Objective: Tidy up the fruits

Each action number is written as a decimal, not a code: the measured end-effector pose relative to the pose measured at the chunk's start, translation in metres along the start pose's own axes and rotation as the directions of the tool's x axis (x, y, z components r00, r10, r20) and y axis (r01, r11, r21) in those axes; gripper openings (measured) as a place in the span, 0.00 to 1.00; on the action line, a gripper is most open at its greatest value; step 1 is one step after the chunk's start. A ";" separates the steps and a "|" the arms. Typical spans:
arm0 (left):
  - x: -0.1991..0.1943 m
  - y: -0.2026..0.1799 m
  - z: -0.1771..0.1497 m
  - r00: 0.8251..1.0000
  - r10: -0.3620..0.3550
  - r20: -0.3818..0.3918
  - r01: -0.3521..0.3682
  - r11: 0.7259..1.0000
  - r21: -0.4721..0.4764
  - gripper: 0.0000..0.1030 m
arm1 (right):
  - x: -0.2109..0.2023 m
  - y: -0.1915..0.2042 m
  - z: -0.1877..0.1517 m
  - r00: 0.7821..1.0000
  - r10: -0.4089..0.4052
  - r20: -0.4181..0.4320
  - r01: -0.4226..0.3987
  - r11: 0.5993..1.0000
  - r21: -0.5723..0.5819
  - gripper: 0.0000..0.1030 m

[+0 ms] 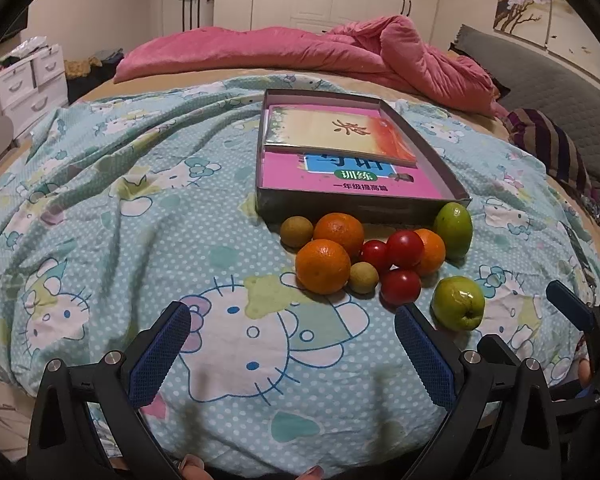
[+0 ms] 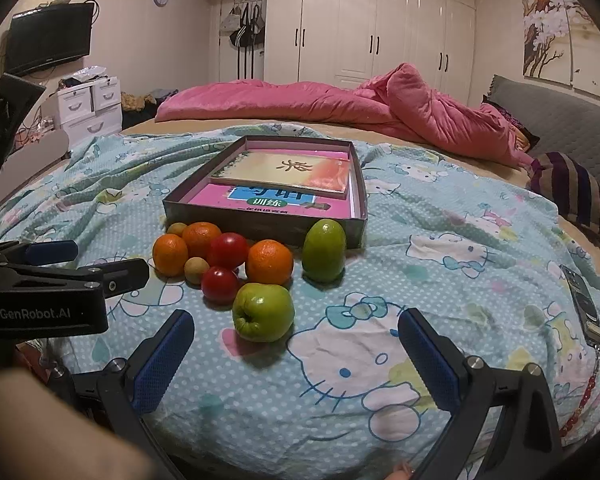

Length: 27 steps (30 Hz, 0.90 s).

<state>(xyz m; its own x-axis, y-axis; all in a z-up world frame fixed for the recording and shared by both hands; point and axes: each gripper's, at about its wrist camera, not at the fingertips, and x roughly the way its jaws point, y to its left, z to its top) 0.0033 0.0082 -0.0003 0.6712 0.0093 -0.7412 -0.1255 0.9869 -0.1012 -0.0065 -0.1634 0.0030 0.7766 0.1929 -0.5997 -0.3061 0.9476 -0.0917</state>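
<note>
I read "GenRobot.AI" on my left gripper only from the right wrist view, both grippers gaping wide, my right gripper empty.

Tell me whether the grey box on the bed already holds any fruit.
No fruit inside. The grey box holds only two books; the fruits all lie on the sheet in front of it.

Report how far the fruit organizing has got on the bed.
Done: nothing visibly sorted. The oranges, tomatoes, small brownish fruits and two green fruits sit in one cluster on the bedsheet in front of the shallow box, which holds only books. In hand: nothing; the left tongs and right tongs are open and empty, short of the pile. Left: all the sorting.
</note>
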 end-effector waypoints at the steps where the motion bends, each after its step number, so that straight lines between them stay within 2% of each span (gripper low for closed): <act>1: 0.000 0.000 0.000 1.000 0.000 0.000 0.000 1.000 0.000 0.99 | 0.000 0.000 0.000 1.000 -0.001 0.001 0.001 1.000 0.000 1.00; 27: -0.002 -0.002 0.001 1.000 0.000 0.001 0.000 1.000 -0.002 0.99 | 0.004 0.002 -0.001 1.000 -0.001 -0.002 0.001 1.000 -0.008 1.00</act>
<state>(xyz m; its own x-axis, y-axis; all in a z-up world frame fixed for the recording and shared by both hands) 0.0027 0.0063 0.0020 0.6716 0.0093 -0.7408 -0.1267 0.9866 -0.1025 -0.0045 -0.1612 -0.0004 0.7756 0.1912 -0.6016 -0.3097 0.9457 -0.0987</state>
